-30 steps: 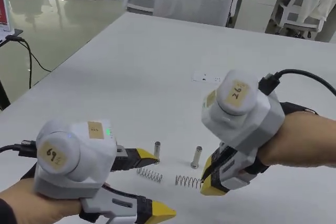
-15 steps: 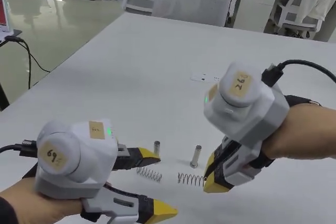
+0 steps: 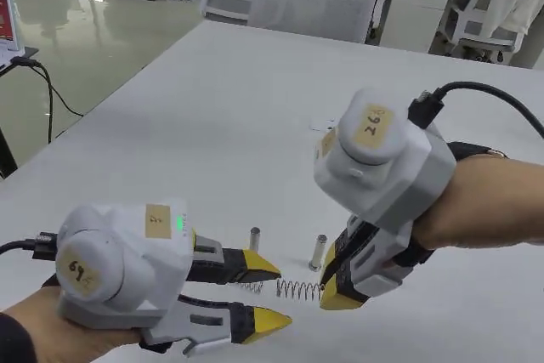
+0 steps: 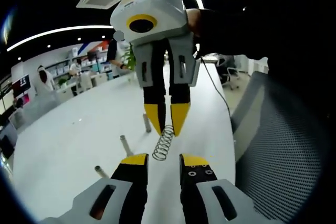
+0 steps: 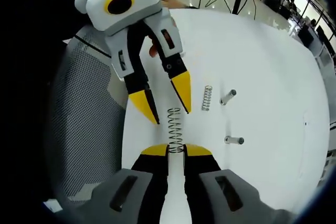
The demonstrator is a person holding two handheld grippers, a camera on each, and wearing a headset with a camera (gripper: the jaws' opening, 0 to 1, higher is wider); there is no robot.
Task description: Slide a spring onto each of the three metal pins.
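My right gripper [image 3: 328,293] [image 5: 176,150] is shut on one end of a thin wire spring [image 3: 297,288] [image 5: 175,123], which sticks out towards my left gripper [image 3: 274,295] [image 4: 165,160]. The left gripper is open, its yellow tips on either side of the spring's free end without touching it. Two short metal pins [image 3: 254,239] [image 3: 318,252] stand on the white table [image 3: 212,108] just beyond the grippers. The left gripper view shows three pins [image 4: 147,123] [image 4: 125,144] [image 4: 101,171]. A second spring [image 5: 207,98] lies loose beside a pin [image 5: 228,96].
A small white strip [image 3: 327,127] lies farther back on the table. Chairs [image 3: 306,6] and a white cabinet [image 3: 416,6] stand past the table's far edge. A black cable [image 3: 51,91] hangs at the left.
My left gripper has moved right towards the held spring, and its jaws now stand closer together. The right gripper has shifted slightly left with the spring. The loose spring is now behind the left finger.
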